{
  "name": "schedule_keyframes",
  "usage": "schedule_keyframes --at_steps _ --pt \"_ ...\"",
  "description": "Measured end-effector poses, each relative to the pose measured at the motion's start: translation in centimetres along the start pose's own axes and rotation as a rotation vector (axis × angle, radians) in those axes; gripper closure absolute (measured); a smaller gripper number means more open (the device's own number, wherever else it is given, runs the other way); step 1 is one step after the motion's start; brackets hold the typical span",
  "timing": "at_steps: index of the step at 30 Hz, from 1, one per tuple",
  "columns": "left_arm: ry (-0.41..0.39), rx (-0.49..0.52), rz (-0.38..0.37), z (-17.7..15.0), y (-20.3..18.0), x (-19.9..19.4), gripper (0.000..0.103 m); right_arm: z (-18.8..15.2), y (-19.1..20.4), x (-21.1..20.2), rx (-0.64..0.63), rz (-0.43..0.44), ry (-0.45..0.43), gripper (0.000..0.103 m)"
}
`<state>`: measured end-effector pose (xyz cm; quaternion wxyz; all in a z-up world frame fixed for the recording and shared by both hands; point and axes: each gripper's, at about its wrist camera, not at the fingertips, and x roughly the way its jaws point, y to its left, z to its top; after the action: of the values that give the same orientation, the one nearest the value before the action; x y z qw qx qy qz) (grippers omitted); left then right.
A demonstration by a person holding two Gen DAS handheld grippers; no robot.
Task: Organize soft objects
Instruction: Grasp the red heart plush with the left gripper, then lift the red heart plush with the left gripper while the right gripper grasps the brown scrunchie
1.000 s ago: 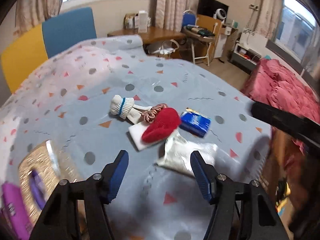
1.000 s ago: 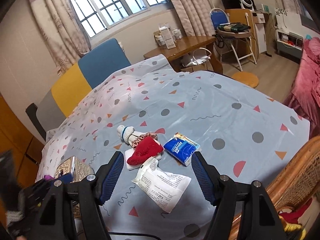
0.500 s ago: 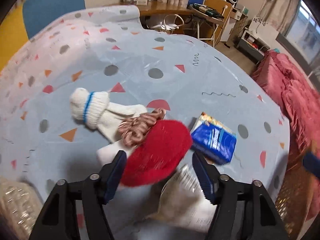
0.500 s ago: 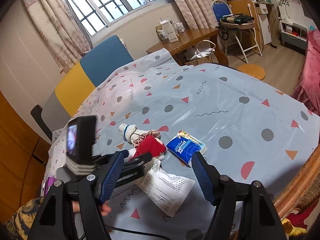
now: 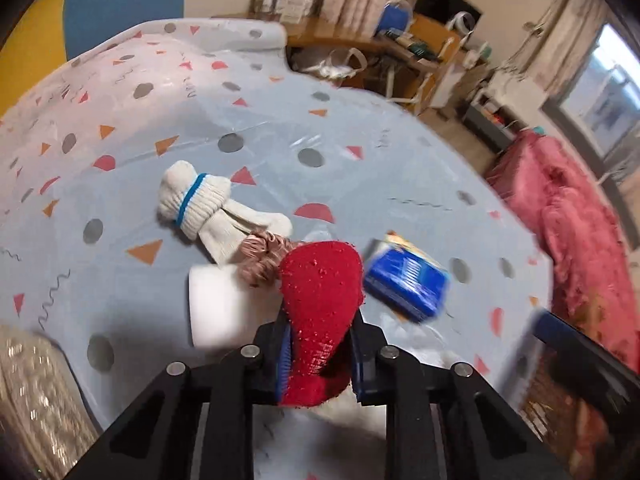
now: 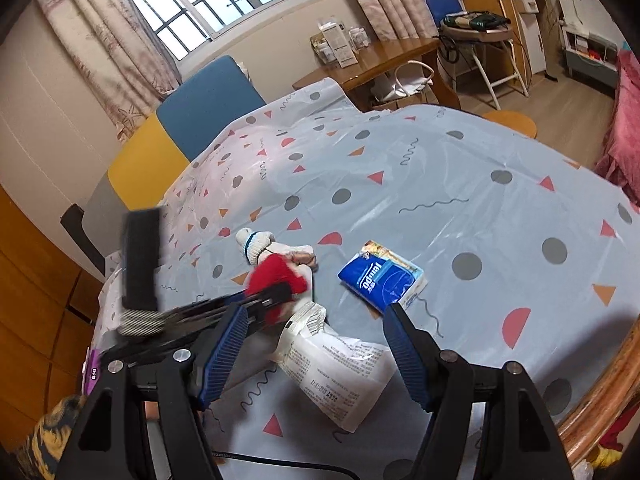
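Through the left wrist camera, I have my left gripper clamped on the fuzzy red sock, lifted so it clears the white foam block ahead-left.

Through the right wrist camera, my right gripper hangs spread wide over the white printed pouch; bare tablecloth lies beyond.

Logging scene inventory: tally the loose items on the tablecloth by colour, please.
Red: 1, fuzzy red sock, clamped in the left gripper
White: 3, rolled white socks with blue stripe, flat white foam block, white printed plastic packet
Blue: 1, blue tissue pack
Pink: 1, pink striped scrunchie
Total: 6
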<state>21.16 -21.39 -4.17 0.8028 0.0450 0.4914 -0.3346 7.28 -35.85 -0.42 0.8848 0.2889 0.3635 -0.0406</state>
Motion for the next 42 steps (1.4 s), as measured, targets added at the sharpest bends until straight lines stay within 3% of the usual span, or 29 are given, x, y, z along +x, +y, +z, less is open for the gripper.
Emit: schedule_keyframes --at_steps 4,9,13,17,24,31,32,34,36,37,39,42 --pt "-0.001 -0.010 -0.020 -3.5 0.1 -1.8 0.079 0.1 -0.4 0.5 0.028 0.014 0.027 0.032" --pt "0.011 0.062 0.025 -8.6 -1.4 -2.9 0.079 0.8 0.0 1.8 0.046 0.064 0.087 0.032" --pt "0.024 0.074 0.067 -12.0 -1.6 -3.5 0.079 1.7 1.5 3.3 -0.017 0.086 0.129 0.032" --pt "0.035 0.054 0.099 -15.1 -0.8 -3.7 0.079 3.0 3.8 7.2 -0.113 0.097 0.231 0.032" --pt "0.006 -0.007 0.080 -16.2 0.4 -3.9 0.079 4.5 5.5 14.8 -0.121 0.012 0.355 0.032" --pt "-0.002 -0.038 0.055 -16.3 0.9 -4.0 0.078 4.8 5.7 19.4 -0.131 -0.101 0.384 0.032" --pt "-0.003 -0.041 0.052 -16.3 1.0 -4.0 0.078 4.8 5.7 19.8 -0.135 -0.097 0.381 0.034" --pt "-0.008 -0.048 0.045 -16.4 1.1 -4.0 0.078 4.5 5.8 20.0 -0.160 -0.097 0.379 0.070" --pt "-0.013 -0.056 0.039 -16.4 1.2 -4.0 0.078 4.4 5.7 20.0 -0.160 -0.099 0.374 0.076" --pt "-0.015 -0.058 0.037 -16.4 1.2 -4.0 0.078 4.3 5.6 19.9 -0.165 -0.097 0.368 0.091" --pt "-0.016 -0.060 0.034 -16.4 1.3 -4.1 0.078 4.4 5.7 19.0 -0.177 -0.107 0.342 0.093" --pt "-0.010 -0.063 0.029 -16.4 1.6 -4.4 0.079 4.8 6.0 16.6 -0.168 -0.045 0.300 0.094"
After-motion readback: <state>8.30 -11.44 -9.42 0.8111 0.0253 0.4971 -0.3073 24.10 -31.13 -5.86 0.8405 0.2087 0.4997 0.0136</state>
